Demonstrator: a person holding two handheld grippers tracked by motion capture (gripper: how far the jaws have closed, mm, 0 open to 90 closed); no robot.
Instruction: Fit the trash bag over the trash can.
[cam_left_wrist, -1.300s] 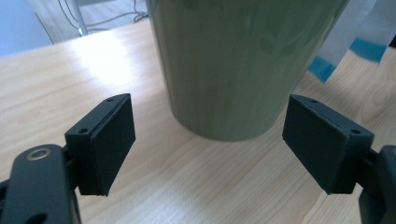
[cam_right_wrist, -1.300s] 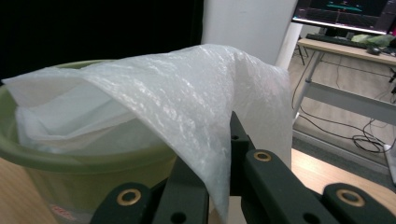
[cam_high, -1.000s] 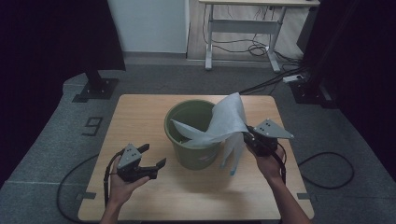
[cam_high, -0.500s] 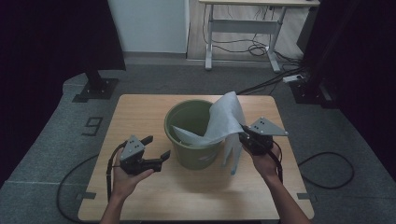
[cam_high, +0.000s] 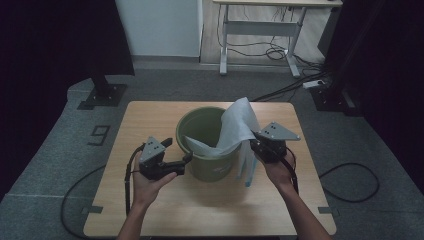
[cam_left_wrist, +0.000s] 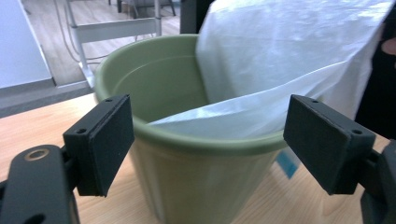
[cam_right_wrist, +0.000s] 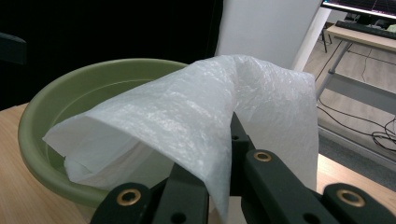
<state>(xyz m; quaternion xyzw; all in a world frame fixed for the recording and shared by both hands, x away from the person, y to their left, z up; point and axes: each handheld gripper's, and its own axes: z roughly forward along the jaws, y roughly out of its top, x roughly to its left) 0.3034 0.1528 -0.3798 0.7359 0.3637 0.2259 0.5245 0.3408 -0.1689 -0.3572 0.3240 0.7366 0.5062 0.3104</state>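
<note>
Your left gripper (cam_high: 176, 153) sits low over the table (cam_high: 150, 115), held from below in your left hand (cam_high: 145, 181), its black jaws spread wide and holding nothing. The flat, matte pads (cam_left_wrist: 105, 140) are rectangular with small screw holes, and they frame the near wall of the bucket (cam_high: 207, 167) just ahead of them, one pad to each side of it in the left gripper view, without touching.

The bucket is a round, smooth, olive-green plastic tub that tapers toward its base, with a rolled rim. It stands between your two grippers, just in front of both.

A bag (cam_high: 235, 132) of thin, white, crinkly plastic lies half in the bucket: one end droops inside over the rim, the other rises in a soft peak toward your right gripper. A loose tail hangs down outside the bucket, just beside that gripper.

Your right gripper (cam_high: 255, 145) is tilted in toward the bucket's rim, your right hand (cam_high: 276, 172) under it. Its jaws are pinched together on a fold of the bag, the film draping over them in the right gripper view.
</note>
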